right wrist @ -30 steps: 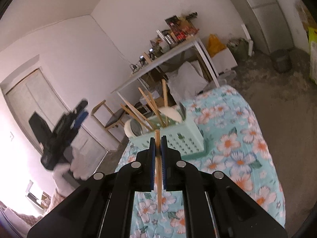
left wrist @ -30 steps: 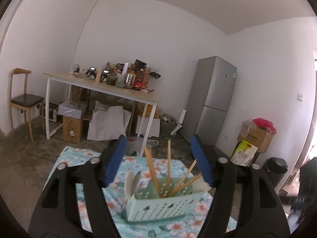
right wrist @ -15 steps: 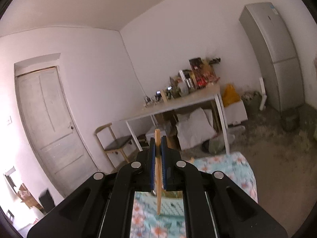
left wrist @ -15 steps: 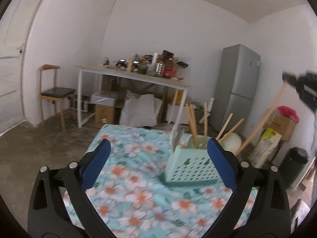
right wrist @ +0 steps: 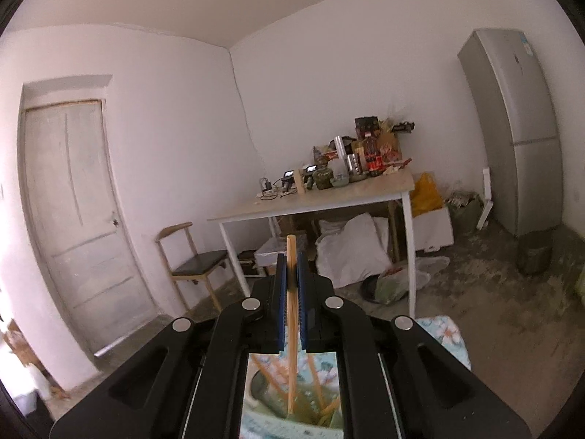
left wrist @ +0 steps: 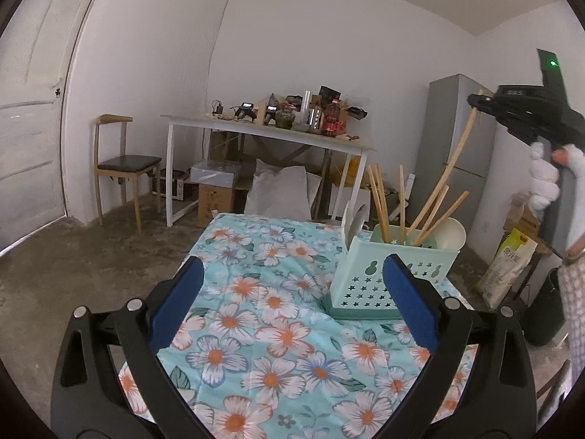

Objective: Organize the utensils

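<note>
Six chopsticks (left wrist: 402,197) in the holder (left wrist: 369,285); right gripper (right wrist: 291,285) pinches a seventh.

my right gripper (right wrist: 291,292): pads clamped on one chopstick (right wrist: 291,329) | chopstick upright, tip over green holder (right wrist: 267,398) | holder: more chopsticks inside | background: white desk (right wrist: 329,205)

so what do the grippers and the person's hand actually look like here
Both are black plastic frames with silver round bolts and flat blue pads: the left gripper and the right gripper. Seen from the left wrist view, the right one has a green light, and the hand on it wears a white glove beside a checked sleeve.
</note>
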A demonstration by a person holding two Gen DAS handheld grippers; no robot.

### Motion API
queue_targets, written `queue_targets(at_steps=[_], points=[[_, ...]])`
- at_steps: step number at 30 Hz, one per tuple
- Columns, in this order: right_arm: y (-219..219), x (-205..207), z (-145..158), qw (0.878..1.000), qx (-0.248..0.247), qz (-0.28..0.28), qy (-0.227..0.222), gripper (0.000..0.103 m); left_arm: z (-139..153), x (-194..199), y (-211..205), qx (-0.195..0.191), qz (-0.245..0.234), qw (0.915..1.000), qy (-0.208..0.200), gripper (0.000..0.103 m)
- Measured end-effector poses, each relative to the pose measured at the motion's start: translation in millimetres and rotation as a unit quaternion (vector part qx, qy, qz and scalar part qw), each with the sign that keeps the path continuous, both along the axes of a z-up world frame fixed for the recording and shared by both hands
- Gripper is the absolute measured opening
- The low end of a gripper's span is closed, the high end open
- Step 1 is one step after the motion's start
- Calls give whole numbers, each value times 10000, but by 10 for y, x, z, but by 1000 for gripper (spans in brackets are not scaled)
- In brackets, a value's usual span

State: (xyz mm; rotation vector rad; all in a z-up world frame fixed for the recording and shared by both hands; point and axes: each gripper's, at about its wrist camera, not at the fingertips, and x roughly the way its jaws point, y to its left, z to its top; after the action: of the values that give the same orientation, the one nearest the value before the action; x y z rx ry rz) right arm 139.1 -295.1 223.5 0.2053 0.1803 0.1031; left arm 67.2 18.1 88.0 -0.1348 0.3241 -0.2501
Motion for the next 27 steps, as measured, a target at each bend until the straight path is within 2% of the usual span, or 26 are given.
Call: queue_targets(at_steps=[3,6,7,8,9,15,18,20,22,25,27], points=[[97,134,-142,9997,-241,-98,50,6,-13,39,-12,7,41,10000,31,95],[155,279,-391,9984,-365,52,440,8,-35,98,-33,6,40,9999,138,95],[153,298,-458,9977,-341,100,569,19,-42,115,-38,16,30,9998,175,95],[144,286,-503,9974,-315,109,641,38,-53,140,-49,50,10,9997,249,95],[127,225,-539,9976,-259,106,634,45,-62,155,-61,73,-12,9995,302,95],[-12,-113,-477,9986,45,95,527,61,-114,219,-131,194,-86,9980,592,95],[-45,-340,-509,9980,164,145,596,75,-98,201,-149,205,-84,9979,616,95],[-22,-503,-586,9971,135,168,723,89,-90,200,-154,209,-60,9975,667,95],[21,-645,-690,9962,69,58,869,96,-77,191,-170,240,-32,9971,728,95],[105,-801,-912,9914,-134,-371,1250,96,-42,161,-200,381,139,9963,761,95],[162,-851,-1098,9828,-325,-747,1659,96,-30,145,-227,592,332,9946,786,95]])
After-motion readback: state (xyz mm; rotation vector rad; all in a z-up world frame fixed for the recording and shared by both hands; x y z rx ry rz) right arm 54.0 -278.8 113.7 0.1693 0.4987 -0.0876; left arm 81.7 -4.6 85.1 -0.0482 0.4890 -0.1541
